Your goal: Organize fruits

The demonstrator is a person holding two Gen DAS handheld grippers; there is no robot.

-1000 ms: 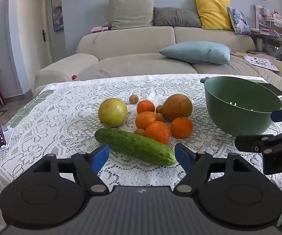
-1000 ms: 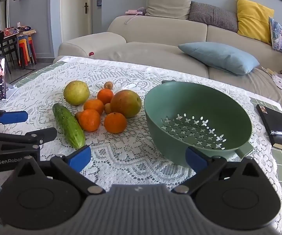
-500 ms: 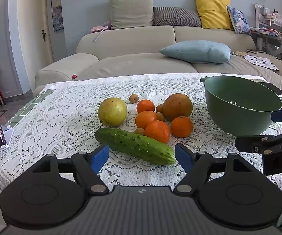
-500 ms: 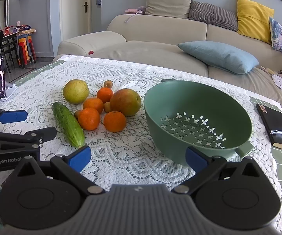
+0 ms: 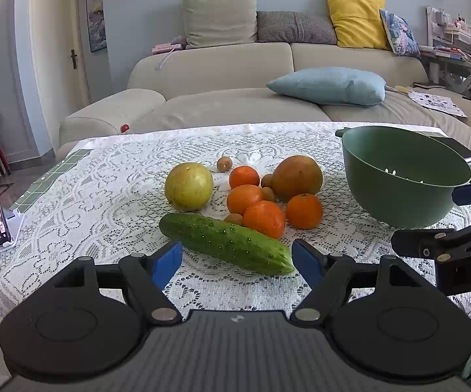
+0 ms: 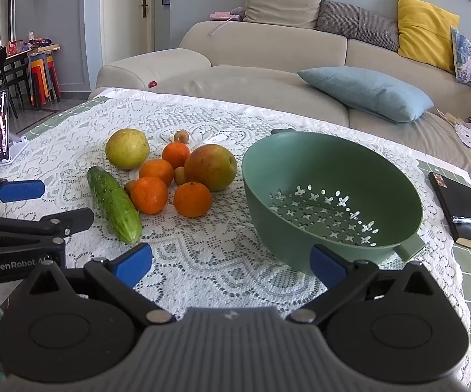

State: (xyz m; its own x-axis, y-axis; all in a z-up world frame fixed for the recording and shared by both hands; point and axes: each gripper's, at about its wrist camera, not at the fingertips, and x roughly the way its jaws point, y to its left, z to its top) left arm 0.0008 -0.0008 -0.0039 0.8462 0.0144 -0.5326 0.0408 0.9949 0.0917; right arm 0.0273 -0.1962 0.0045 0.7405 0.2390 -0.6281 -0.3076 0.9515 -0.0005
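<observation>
While both pairs of jaws stand apart and hold nothing, the left gripper (image 5: 237, 259) has the cucumber (image 5: 225, 242) just ahead between its fingertips; beyond the right gripper (image 6: 230, 263) sits the green colander (image 6: 330, 192), oranges (image 6: 192, 199) left.

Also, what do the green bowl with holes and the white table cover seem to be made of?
The green bowl looks like matte moulded plastic: one even colour, soft sheen, cleanly cut cross-shaped holes. The white table cover looks like lace fabric, cotton or synthetic I cannot tell: an openwork flower pattern with the darker surface showing through.
</observation>
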